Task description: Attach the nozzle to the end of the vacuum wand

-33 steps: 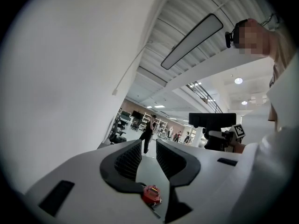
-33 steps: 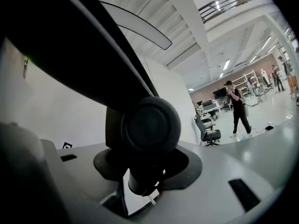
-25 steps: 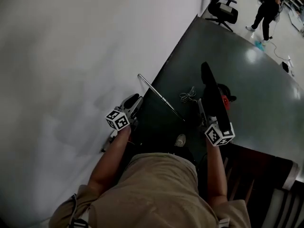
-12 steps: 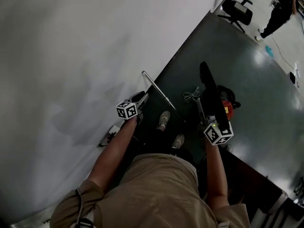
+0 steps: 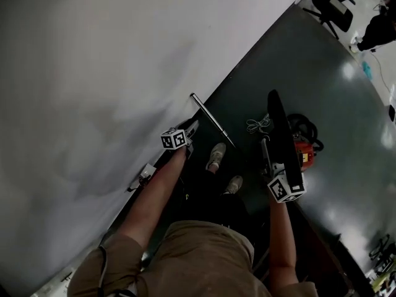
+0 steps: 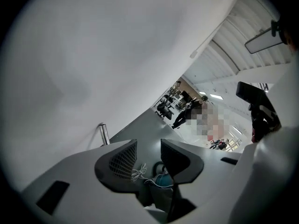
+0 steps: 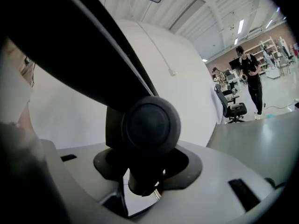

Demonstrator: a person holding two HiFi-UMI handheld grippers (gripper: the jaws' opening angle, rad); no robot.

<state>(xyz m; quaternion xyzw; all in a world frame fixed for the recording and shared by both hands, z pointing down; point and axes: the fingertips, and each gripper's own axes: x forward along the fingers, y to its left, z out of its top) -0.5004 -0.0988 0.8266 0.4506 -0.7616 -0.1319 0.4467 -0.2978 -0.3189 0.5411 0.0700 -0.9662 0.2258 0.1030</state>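
The metal vacuum wand (image 5: 212,120) runs slanted beside the white wall; its open end (image 6: 103,134) shows just left of my left jaws. My left gripper (image 5: 188,129) (image 6: 148,149) hangs close to the wand, its jaws opening with nothing between them. The long black nozzle (image 5: 281,135) (image 7: 150,121) sticks up out of my right gripper (image 5: 268,158) (image 7: 148,174), which is shut on the nozzle's round neck. Wand and nozzle are apart.
The red vacuum body (image 5: 305,152) with a black hose lies right of the nozzle, and a white cable (image 5: 258,126) is on the dark floor. My shoes (image 5: 215,156) are below the wand. An office chair (image 5: 331,8) and a standing person (image 5: 378,33) are far off.
My left gripper has moved up and to the right in the head view, closer to the wand. The right gripper has kept the nozzle and shifted slightly.
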